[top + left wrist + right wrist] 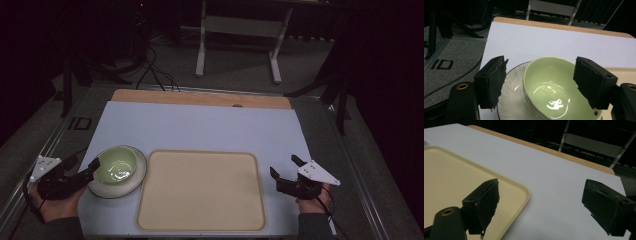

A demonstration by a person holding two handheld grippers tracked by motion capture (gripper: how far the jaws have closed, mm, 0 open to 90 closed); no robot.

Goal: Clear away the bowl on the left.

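A pale green bowl [116,165] stands in a white saucer-like plate [131,183] at the front left of the white table top [200,125]. My left gripper [93,167] is at the plate's left rim, pointing at the bowl, jaws open. In the left gripper view the bowl [549,92] and the plate [511,100] lie just beyond the open left gripper [541,61]; no pad presses on them. My right gripper [285,167] hovers open right of a beige tray [200,190]. The right gripper [541,182] holds nothing, with the tray [454,180] under its left jaw.
The table's wooden back edge [200,97] runs along the far side. Beyond it stand a white-legged frame [237,45] and cables [155,70] on the floor. A metal rail [40,145] borders the table on the left.
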